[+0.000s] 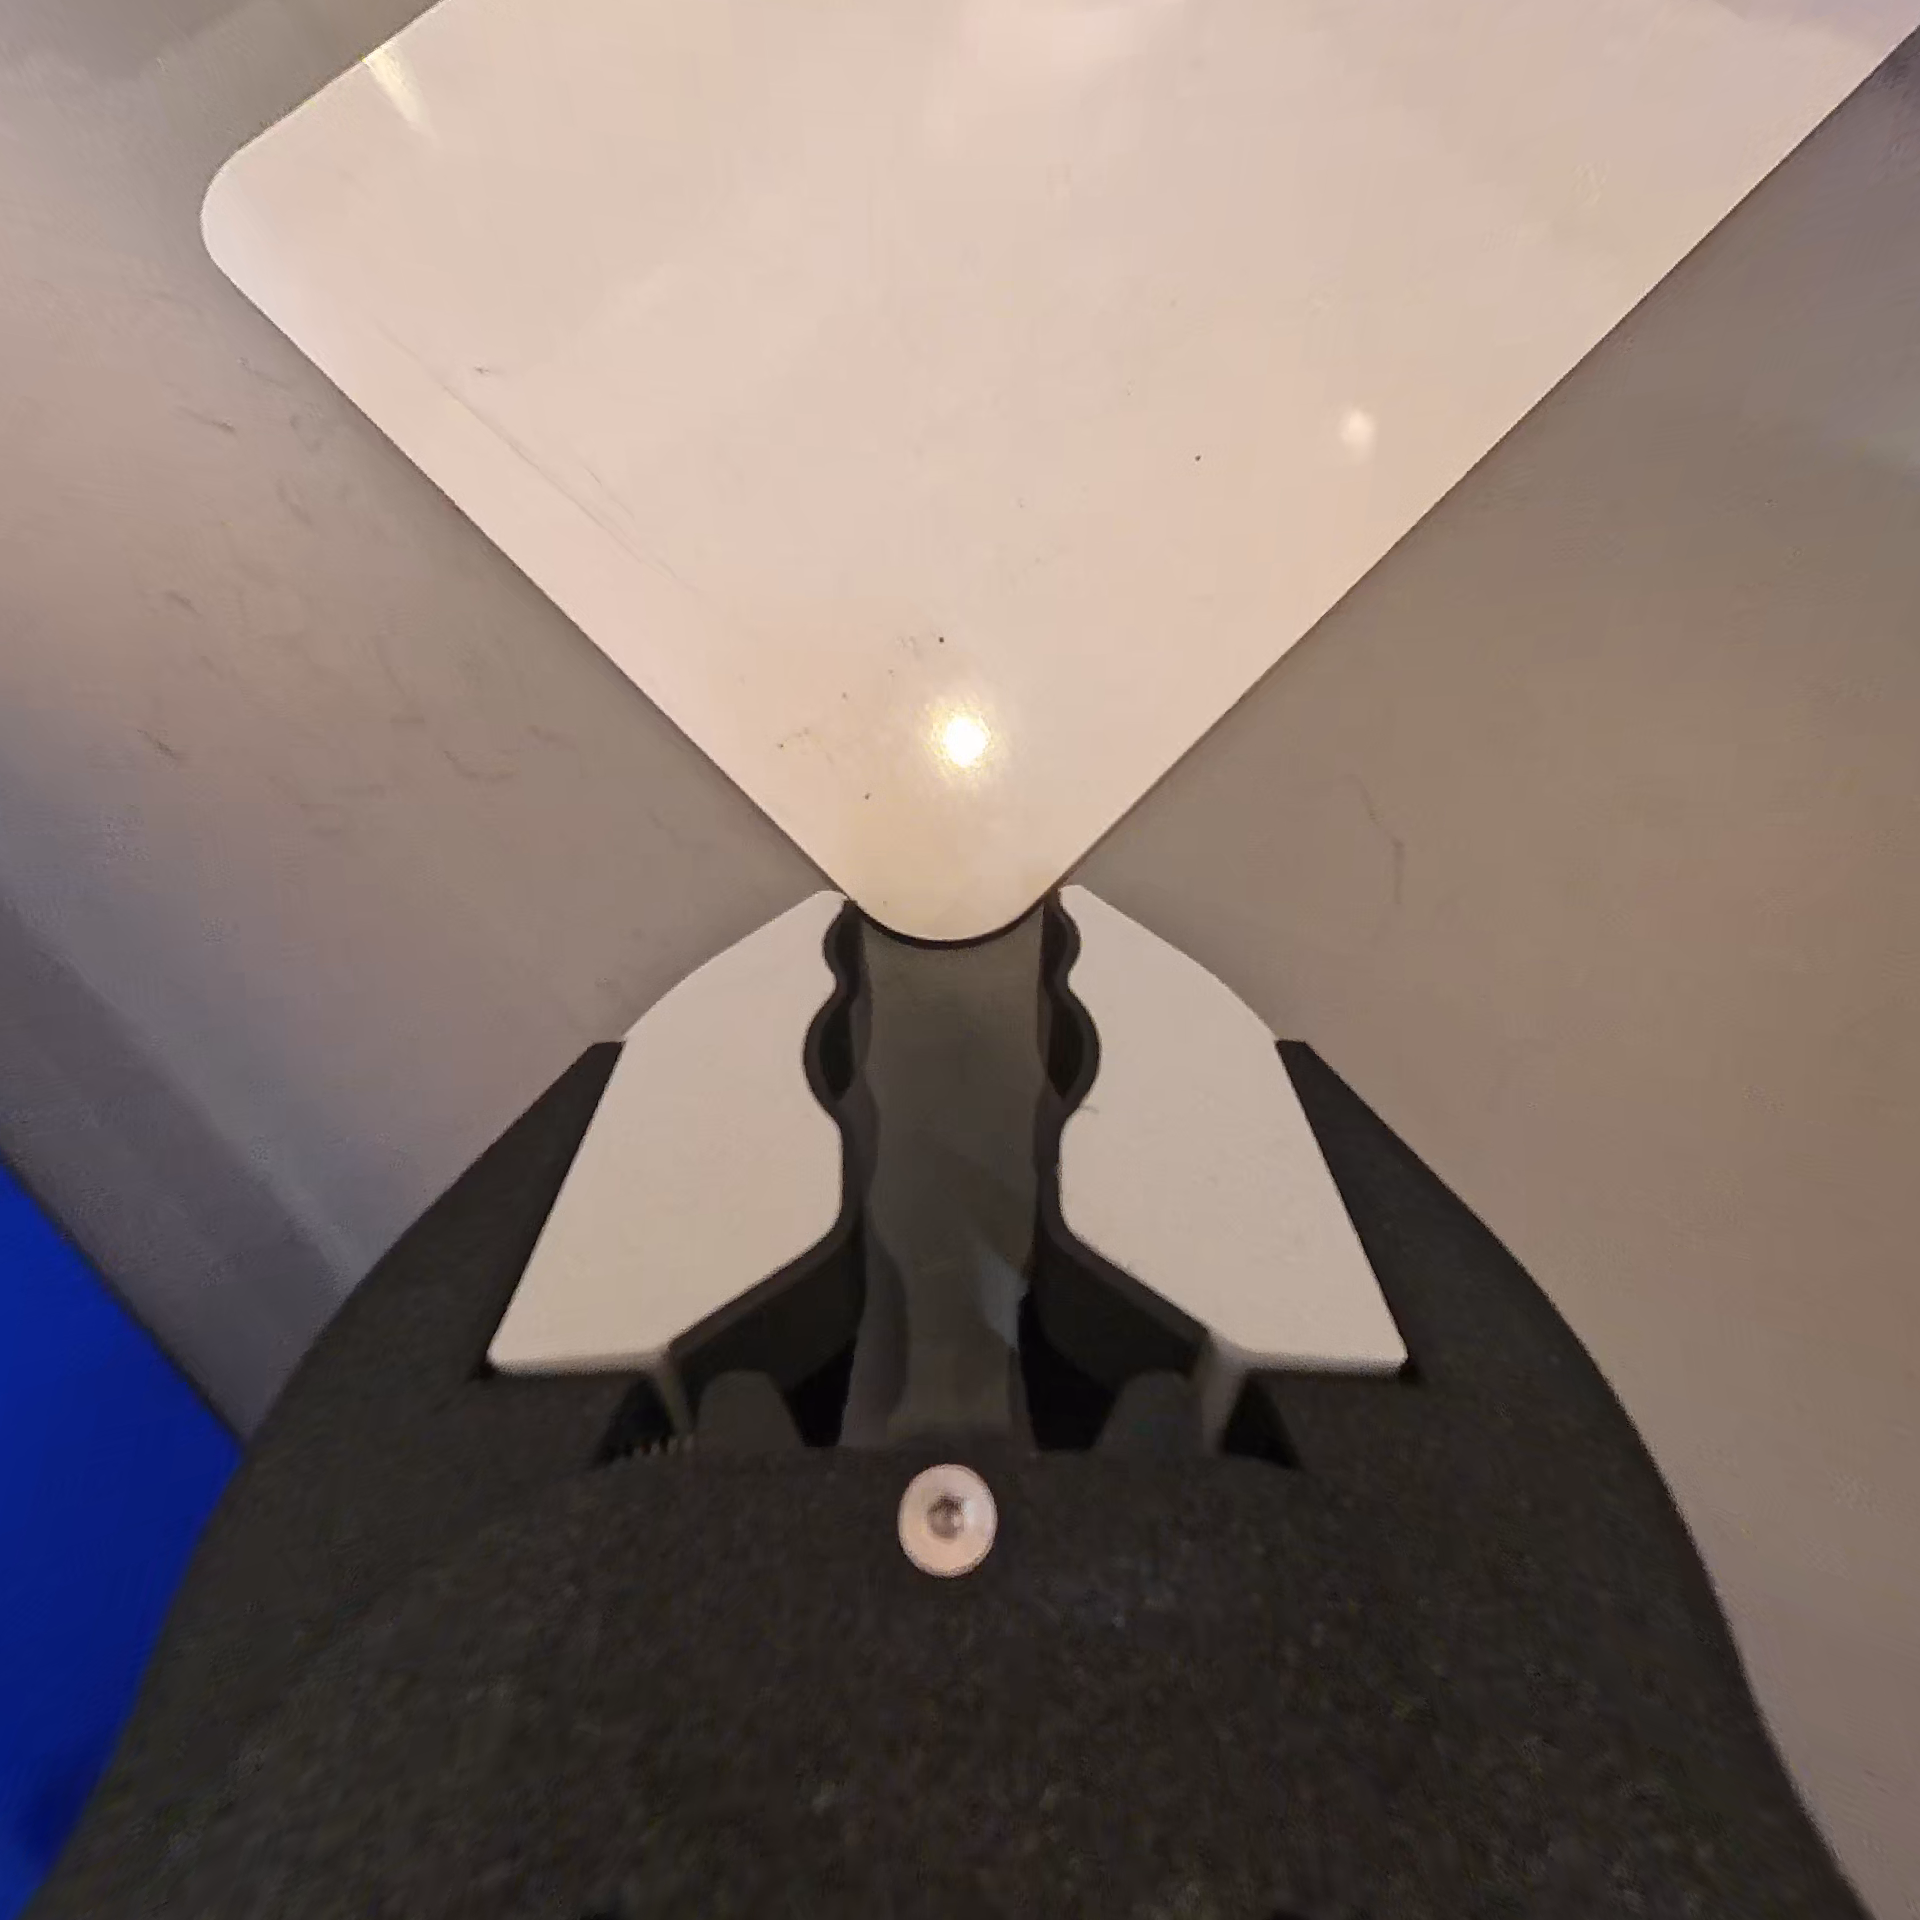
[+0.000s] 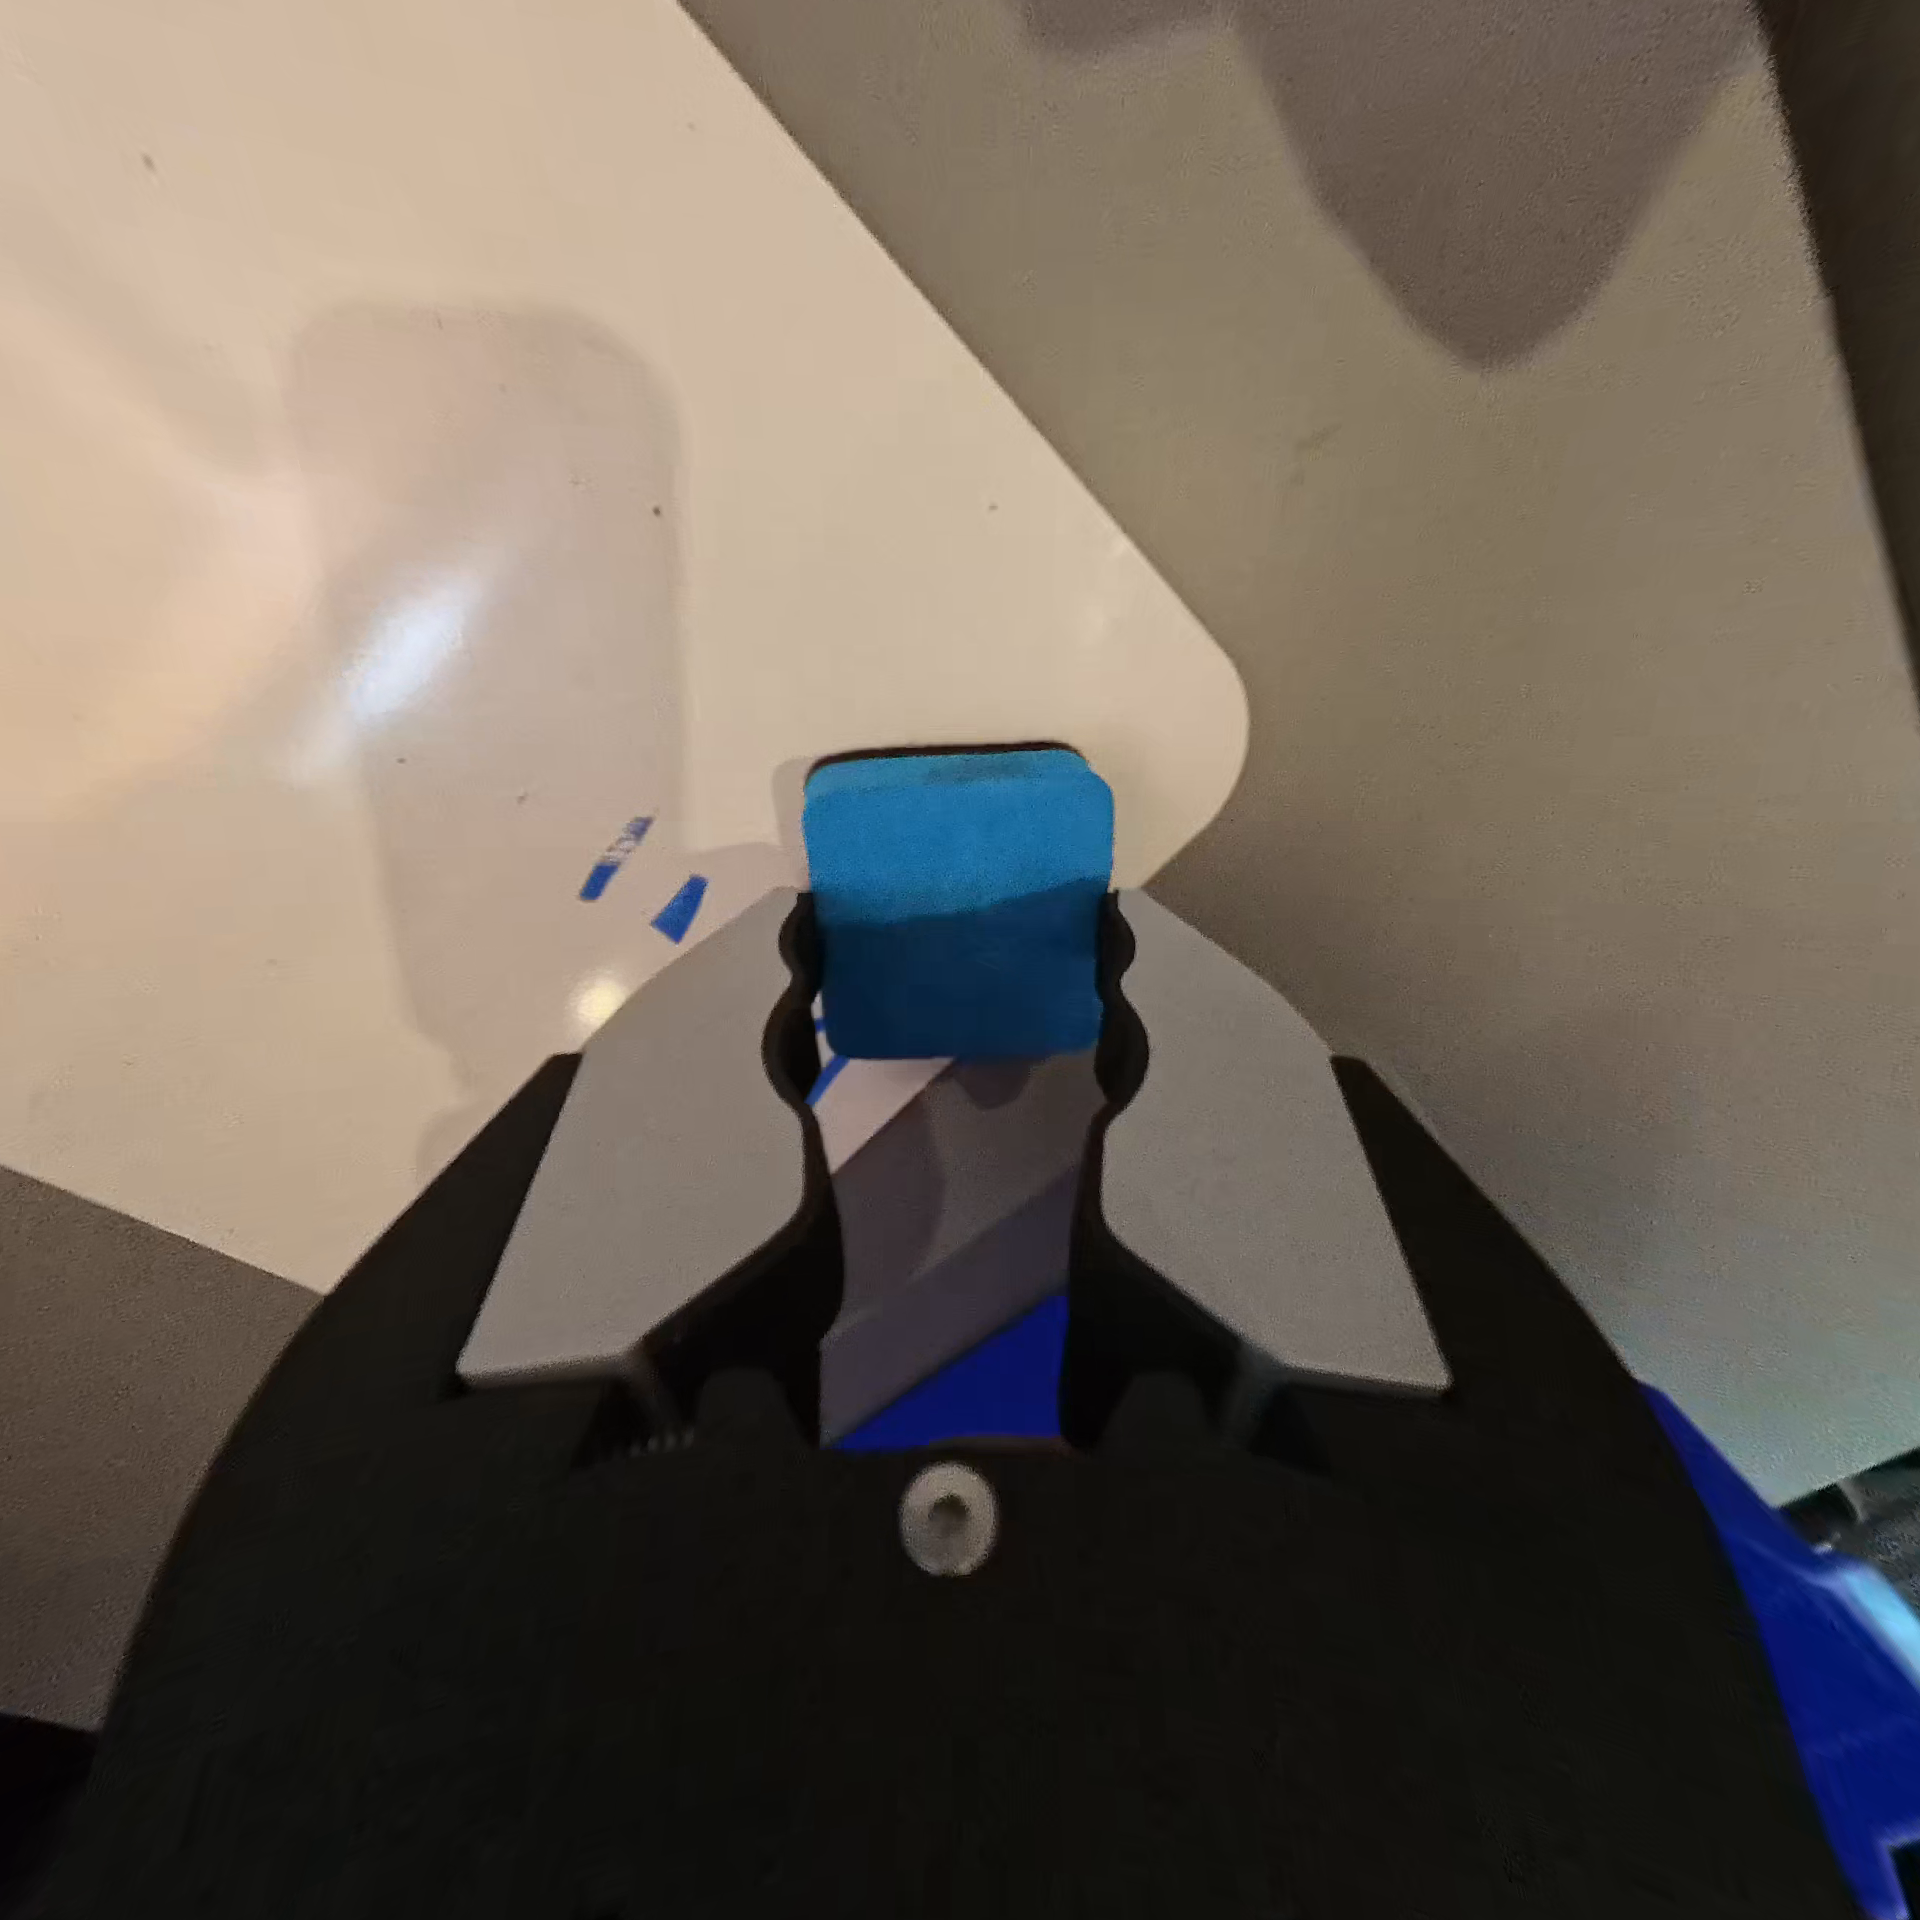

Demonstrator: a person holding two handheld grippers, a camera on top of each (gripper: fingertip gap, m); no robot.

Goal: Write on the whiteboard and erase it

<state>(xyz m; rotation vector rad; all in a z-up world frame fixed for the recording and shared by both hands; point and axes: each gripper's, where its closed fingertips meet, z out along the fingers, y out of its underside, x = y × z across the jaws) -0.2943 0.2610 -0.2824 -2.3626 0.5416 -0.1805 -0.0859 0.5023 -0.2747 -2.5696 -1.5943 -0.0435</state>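
The left gripper [image 1: 948, 925] is sitting with jaws apart, tips flanking the board's [image 1: 935, 416] near corner at 6 o'clock. The right gripper [image 2: 956, 935] is clamping a blue eraser [image 2: 956, 904], pressing at the board's [image 2: 416, 520] 3 o'clock corner on the table [image 2: 1455, 831].

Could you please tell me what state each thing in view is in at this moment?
Whiteboard: flat on the grey table, mostly wiped, a few blue marks left near the eraser.
Blue eraser: gripped, at the board's corner.
Right claw: shut on the blue eraser.
Left claw: around the board's near corner; its fingers flank it, contact unclear.
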